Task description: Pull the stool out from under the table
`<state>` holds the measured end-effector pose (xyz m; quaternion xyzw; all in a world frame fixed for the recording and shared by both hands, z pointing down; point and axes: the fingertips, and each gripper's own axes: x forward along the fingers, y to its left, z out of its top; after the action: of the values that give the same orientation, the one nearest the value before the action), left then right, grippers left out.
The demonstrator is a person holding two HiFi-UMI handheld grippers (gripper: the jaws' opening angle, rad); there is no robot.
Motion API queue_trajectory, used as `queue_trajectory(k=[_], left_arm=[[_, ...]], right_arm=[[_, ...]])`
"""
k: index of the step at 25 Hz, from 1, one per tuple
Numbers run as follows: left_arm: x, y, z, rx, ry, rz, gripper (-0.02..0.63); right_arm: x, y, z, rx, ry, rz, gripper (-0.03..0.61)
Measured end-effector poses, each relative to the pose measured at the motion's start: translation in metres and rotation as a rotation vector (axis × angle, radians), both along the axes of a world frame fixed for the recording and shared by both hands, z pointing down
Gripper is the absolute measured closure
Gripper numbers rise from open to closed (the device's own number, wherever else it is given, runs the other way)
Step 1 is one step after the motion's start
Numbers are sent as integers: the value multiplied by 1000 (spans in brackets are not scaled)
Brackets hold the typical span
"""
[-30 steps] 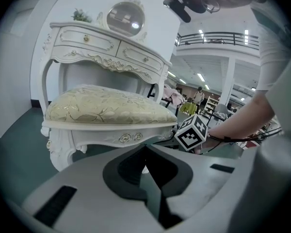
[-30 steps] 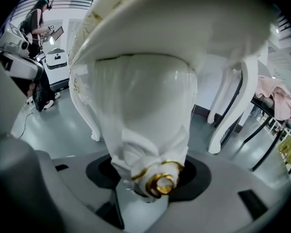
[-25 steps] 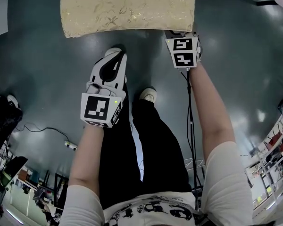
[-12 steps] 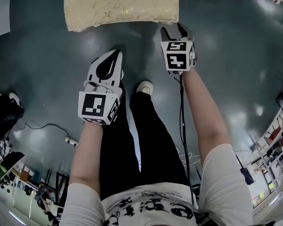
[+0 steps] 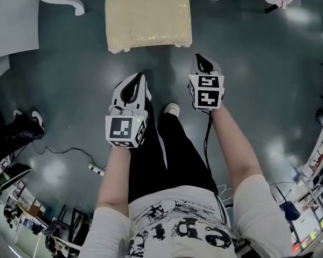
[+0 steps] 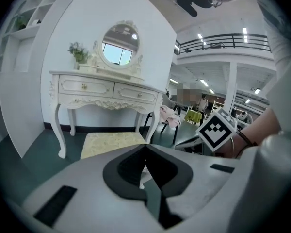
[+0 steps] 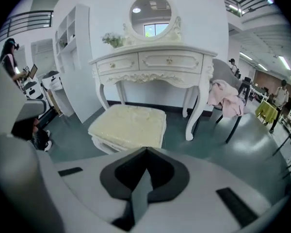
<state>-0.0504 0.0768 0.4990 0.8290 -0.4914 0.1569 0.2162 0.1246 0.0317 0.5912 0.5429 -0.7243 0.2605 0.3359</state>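
The stool (image 5: 148, 19) has a cream cushion and white legs. It stands on the dark floor in front of the white dressing table (image 7: 155, 64), out from under it. Both grippers hang well short of it, above the person's legs. My left gripper (image 5: 133, 84) is shut with nothing in it, its jaws meeting at the tip (image 6: 145, 147). My right gripper (image 5: 202, 62) is also shut and empty, its jaws touching (image 7: 146, 152). The stool (image 7: 128, 125) lies straight ahead of the right gripper and ahead-left of the left one (image 6: 111, 142).
A chair draped with pink cloth (image 7: 228, 98) stands right of the table, and a white shelf unit (image 7: 70, 57) stands to its left. A bystander's shoes (image 5: 21, 125) and a cable with a power strip (image 5: 97, 169) lie on the floor at the left.
The right gripper came away from the stool's near edge, stood open half a second ago, and is now shut. Both grippers and the view have drawn back, so the stool looks farther off.
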Motion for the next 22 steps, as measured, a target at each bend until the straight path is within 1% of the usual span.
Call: queue_trajectory(k=[4,7,11,14,17,19,22], left_arm=[[3,-1,-88,69,11,-7,597],[9,-2,-158,136,16,11,597],[12,-14,-247,257,4,26,597],[10,-15,-304,322,2,28,597],[-1,-13,-352,374,-7,28,598],[-9,-14,-378,401,-24,12,597],[-20,-22,-414,447,-50,-20,597]], right_arm=[[-1,-1,-106,96,-34,30,561],[3,-1,-187,176,-44,42,561],[4,-14,-294,330,-67,23,561],[3,-11,-366,430,-91,12,561],[-4,-5,-426,519,-113,0,562],[-9,1,-460,575,-122,-13,561],[-17,7,-500,672,-105,-46,561]])
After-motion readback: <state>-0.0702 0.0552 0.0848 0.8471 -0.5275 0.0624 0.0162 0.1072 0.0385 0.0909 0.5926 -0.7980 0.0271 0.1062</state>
